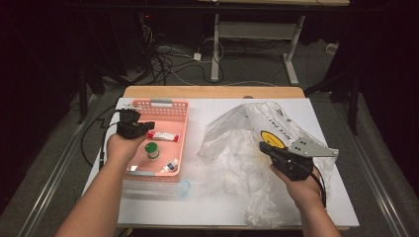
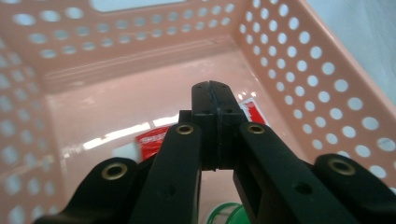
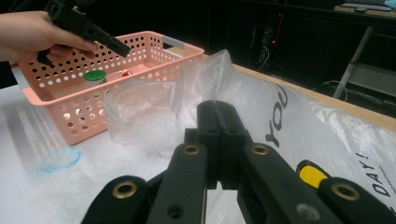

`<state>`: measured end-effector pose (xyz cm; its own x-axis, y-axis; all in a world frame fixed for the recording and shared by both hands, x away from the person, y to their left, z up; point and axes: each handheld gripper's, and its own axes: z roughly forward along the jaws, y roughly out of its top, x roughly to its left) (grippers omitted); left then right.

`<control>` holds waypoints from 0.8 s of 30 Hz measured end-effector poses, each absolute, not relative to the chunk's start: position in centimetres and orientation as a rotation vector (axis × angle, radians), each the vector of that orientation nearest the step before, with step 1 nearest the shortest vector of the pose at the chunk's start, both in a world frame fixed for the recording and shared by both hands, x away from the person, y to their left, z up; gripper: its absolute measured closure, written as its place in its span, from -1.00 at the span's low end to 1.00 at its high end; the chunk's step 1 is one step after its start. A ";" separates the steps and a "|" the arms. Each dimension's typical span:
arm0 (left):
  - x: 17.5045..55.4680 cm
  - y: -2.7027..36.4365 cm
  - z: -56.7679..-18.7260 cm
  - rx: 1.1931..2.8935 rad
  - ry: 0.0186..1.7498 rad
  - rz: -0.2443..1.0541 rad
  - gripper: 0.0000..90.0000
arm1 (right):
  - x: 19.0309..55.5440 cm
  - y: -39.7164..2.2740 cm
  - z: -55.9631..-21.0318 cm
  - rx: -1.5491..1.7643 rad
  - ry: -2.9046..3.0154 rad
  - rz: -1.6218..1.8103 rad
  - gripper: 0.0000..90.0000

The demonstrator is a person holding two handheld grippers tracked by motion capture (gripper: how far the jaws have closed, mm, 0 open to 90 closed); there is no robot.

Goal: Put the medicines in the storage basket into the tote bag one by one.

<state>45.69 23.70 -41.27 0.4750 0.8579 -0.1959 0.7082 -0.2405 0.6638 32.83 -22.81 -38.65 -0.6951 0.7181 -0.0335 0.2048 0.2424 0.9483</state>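
High view: we take the pink basket (image 1: 159,136) as landmark. The left gripper (image 1: 148,125) hovers over its left half, jaws pressed together on nothing, seen closed in the left gripper view (image 2: 215,100). The red-and-white tube (image 1: 163,136) lies on the basket floor just beyond and right of the tips, its long axis across the basket; the green-capped jar (image 1: 152,150) stands nearer us. The right gripper (image 3: 215,122), right of the basket, is clamped on the plastic bag (image 1: 249,143). We judge the left hand nearer.
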 end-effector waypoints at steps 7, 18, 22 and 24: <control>47.5 21.6 -42.3 2.105 1.284 0.096 0.95 | 32.9 -22.8 -38.7 0.848 2.055 1.464 1.00; 48.8 20.4 -43.9 2.265 1.383 -0.004 0.95 | 32.9 -22.7 -38.9 0.844 2.067 1.457 1.00; 49.0 20.5 -44.2 2.287 1.395 -0.011 0.96 | 32.9 -22.7 -38.9 0.852 2.062 1.463 1.00; 49.1 20.5 -44.4 2.293 1.394 -0.008 0.96 | 33.0 -22.7 -39.0 0.845 2.064 1.460 1.00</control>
<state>49.15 20.53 -44.36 0.4881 0.8407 -0.2346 0.8434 -0.3851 0.3747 32.96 -22.72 -38.95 -0.6992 0.7144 -0.0264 0.2131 0.2435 0.9462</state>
